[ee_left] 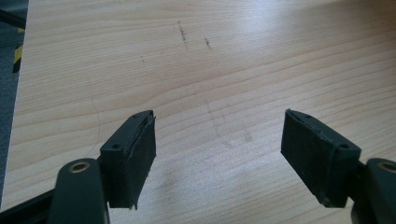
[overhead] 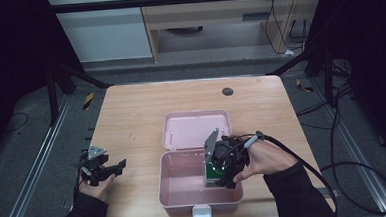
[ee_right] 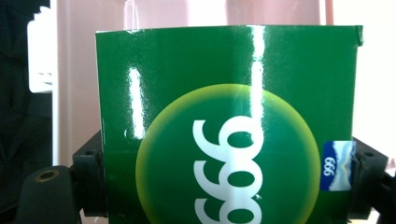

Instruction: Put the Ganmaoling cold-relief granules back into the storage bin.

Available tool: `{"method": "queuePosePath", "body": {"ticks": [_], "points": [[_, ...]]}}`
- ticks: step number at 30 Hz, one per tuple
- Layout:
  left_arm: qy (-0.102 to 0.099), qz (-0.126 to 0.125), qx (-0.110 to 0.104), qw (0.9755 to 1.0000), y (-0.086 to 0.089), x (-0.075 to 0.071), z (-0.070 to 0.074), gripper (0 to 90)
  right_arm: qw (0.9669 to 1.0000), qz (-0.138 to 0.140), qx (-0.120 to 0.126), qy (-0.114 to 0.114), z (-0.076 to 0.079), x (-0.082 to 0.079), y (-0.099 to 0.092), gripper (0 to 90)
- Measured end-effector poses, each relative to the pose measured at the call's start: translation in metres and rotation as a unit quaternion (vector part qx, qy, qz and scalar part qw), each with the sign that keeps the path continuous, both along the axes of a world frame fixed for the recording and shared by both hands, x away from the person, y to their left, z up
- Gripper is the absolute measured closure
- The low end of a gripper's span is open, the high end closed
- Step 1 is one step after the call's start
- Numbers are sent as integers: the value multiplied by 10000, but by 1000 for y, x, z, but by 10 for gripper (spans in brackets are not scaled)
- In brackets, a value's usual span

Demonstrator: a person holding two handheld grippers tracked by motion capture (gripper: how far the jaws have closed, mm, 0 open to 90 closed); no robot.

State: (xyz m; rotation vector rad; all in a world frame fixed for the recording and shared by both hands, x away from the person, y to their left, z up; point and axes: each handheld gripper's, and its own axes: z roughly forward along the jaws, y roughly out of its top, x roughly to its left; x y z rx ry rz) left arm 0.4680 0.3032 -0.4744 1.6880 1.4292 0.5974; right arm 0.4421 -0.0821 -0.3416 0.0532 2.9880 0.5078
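Left gripper (overhead: pixel 115 168) jaws spread, nothing between, over bare wooden table (overhead: pixel 131 116) left of pink lunch box (overhead: pixel 185 199). Right gripper (overhead: pixel 224 179) pinching green carton (ee_right: pixel 224 116), inside open box, right side.

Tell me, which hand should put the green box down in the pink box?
The right. The right gripper already clamps the green box between its jaws, over the open pink box. The left gripper stands open with nothing in it, over bare table, off to the pink box's left.

One overhead view, two tongs-mounted close-ups
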Motion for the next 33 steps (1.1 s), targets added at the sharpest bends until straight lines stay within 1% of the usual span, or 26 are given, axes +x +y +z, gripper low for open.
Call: {"method": "queuePosePath", "body": {"ticks": [6,9,11,13,16,18,20,22,25,27,29,30,31,33], "points": [[5,-3,9,10000,0,0,0,255,9999,54,-107,-5,-7,-1,1,159],[-24,24,-33,10000,0,0,0,255,9999,99,-86,16,-9,-1,2,159],[-24,21,-30,10000,0,0,0,255,9999,81,-74,26,-12,-1,3,159],[-14,19,-21,10000,0,0,0,256,9999,49,-28,88,-15,0,1,159],[5,9,-10,10000,0,0,0,256,9999,1,-111,84,-21,1,0,159],[1,10,-11,10000,0,0,0,256,9998,39,-199,74,-25,1,1,159],[-4,5,2,10000,0,0,0,256,9997,90,-197,98,-27,1,3,159],[-21,27,-27,10000,0,0,0,256,9997,111,-190,137,-30,2,5,159],[-14,21,-21,10000,0,0,0,256,9994,109,-302,91,-36,3,7,158],[-13,19,-21,10000,0,0,0,256,9992,101,-369,104,-38,4,8,158],[-30,19,-34,10000,0,0,0,256,9993,82,-330,130,-40,4,7,158],[-34,22,-38,10000,0,0,0,255,9994,34,-269,198,-41,5,6,158],[-33,23,-37,10000,0,0,0,255,9996,22,-217,204,-43,5,4,158],[-6,9,-7,10000,0,0,0,256,9994,-7,-304,176,-45,5,3,157]]}}
